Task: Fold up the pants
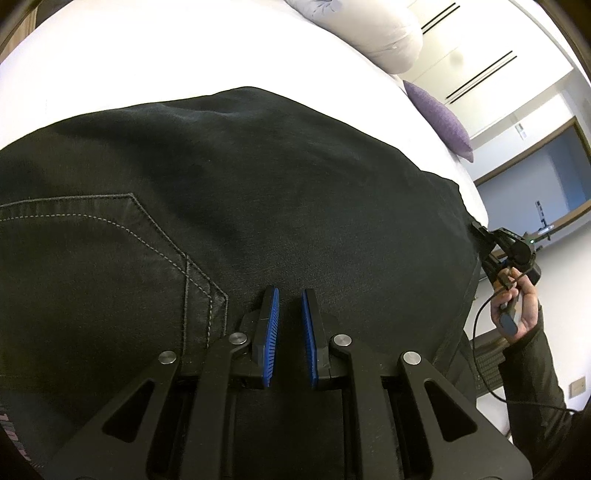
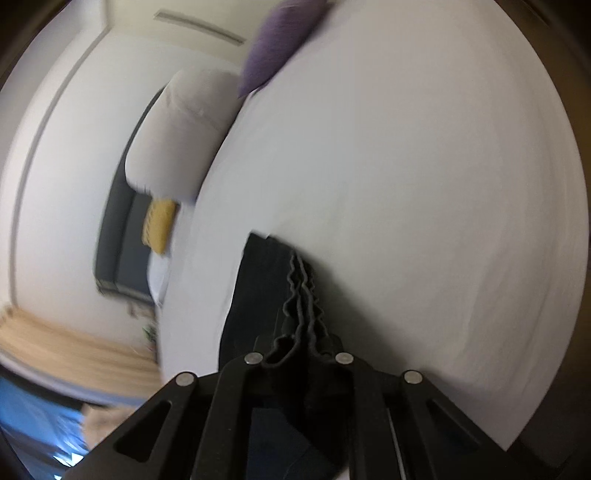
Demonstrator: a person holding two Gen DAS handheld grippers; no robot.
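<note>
The left wrist view shows the black pants (image 1: 258,177) spread flat on the white bed (image 1: 147,55), with a stitched back pocket (image 1: 92,258) at the left side of the picture. The left tool (image 1: 290,306) stands over the dark cloth. Its blue pads (image 1: 273,332) are nearly together with only a thin gap between them, and I see no cloth pinched there, so I judge it closed but empty, perhaps pressing the fabric down. At the far right of this view the right tool (image 1: 480,230) meets the edge of the pants, with the person's hand (image 1: 517,306) and a dark sleeve (image 1: 535,369) behind it.

In the right wrist view, which is blurred, the right tool (image 2: 299,332) is clamped on a wrinkled hem (image 2: 301,295) of the pants, bunched in several layers between the fingers.

The step in hand seems to be the start of a fold: one end is gripped and the other side is held in place. The next move probably calls for carrying the gripped hem up and over the flat part, keeping the layers together, and laying it edge on edge.

For room to move, the bed is wide and bare beyond the pants. A white pillow (image 1: 369,33) and a purple cushion (image 1: 439,118) lie at the far edge, well apart from the cloth. The right end of the pants lies near the bed's side edge – the hem could slip off there if released.
</note>
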